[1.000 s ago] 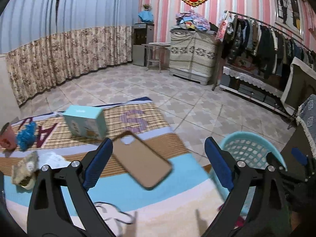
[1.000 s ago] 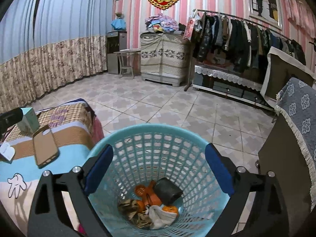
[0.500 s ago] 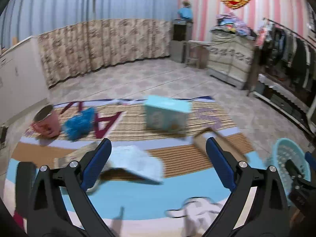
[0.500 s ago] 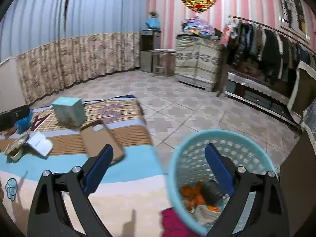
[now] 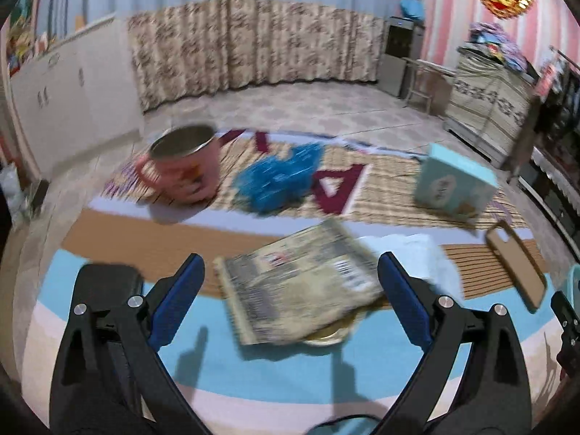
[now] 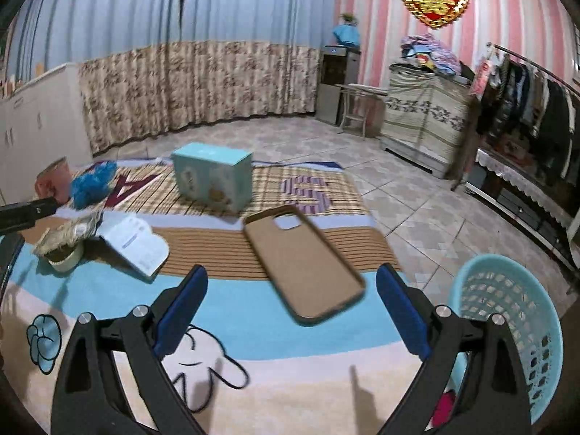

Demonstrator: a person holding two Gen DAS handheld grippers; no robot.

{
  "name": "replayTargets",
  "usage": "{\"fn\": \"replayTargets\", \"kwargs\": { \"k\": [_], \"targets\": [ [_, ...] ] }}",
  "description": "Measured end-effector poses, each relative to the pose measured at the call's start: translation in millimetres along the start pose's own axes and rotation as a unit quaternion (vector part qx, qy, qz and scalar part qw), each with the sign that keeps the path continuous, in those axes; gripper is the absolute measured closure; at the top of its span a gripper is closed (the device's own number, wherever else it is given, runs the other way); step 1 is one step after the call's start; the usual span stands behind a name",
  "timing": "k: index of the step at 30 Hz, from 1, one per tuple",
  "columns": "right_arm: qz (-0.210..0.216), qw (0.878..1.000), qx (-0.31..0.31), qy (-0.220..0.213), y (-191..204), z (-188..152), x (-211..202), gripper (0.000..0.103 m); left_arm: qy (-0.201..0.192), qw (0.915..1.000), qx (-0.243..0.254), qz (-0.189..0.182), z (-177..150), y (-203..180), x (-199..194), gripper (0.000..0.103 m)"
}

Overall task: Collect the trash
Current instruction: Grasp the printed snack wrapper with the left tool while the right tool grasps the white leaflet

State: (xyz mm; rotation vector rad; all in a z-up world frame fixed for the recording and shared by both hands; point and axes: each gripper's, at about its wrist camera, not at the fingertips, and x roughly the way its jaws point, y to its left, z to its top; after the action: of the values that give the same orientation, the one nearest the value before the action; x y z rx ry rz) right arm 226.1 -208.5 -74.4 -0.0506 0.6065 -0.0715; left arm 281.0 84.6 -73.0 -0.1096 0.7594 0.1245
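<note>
**user1:** So where was the trash at that point?

**user2:** Mostly on the mat (image 5: 119, 340). Left gripper (image 5: 290, 297) hung over a crumpled printed wrapper (image 5: 301, 290), jaws spread wide, nothing in them. Pink mug (image 5: 185, 166) and blue scrunchy thing (image 5: 279, 177) sat further back.

**user1:** And the right one?

**user2:** Right gripper (image 6: 290, 306) was wide open too, empty, above a tan phone case (image 6: 301, 261). Teal basket (image 6: 507, 326) stood on the floor, just beside the mat.

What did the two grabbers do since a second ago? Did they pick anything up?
Both swung left. The left gripper left the phone case and now faces the crumpled wrapper. The right gripper left the basket and now faces the phone case. Both stayed open and empty; nothing on the mat moved.
</note>
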Motion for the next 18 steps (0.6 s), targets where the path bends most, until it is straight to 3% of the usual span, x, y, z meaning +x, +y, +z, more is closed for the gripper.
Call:
{"fn": "replayTargets", "kwargs": {
  "k": [3, 7, 9, 18],
  "targets": [
    [0.014, 1.000, 0.006, 0.004, 4.6, -2.3, 1.1, 0.011, 0.025, 0.9992, -0.031, 0.006, -5.9, 22.6, 17.3, 0.011],
    [0.012, 1.000, 0.000, 0.008, 5.2, -6.8, 0.2, 0.011, 0.062, 0.9968, -0.048, -0.015, -16.0, 28.0, 33.4, 0.025],
    [0.011, 1.000, 0.002, 0.009, 4.5, -7.3, 0.7, 0.011, 0.070, 0.9964, -0.042, -0.023, -18.5, 23.4, 36.2, 0.027],
    [0.018, 1.000, -0.008, 0.014, 13.2, -9.4, 2.3, 0.011, 0.068, 0.9959, -0.043, -0.042, -16.5, 23.2, 32.6, 0.078]
  ]
}}
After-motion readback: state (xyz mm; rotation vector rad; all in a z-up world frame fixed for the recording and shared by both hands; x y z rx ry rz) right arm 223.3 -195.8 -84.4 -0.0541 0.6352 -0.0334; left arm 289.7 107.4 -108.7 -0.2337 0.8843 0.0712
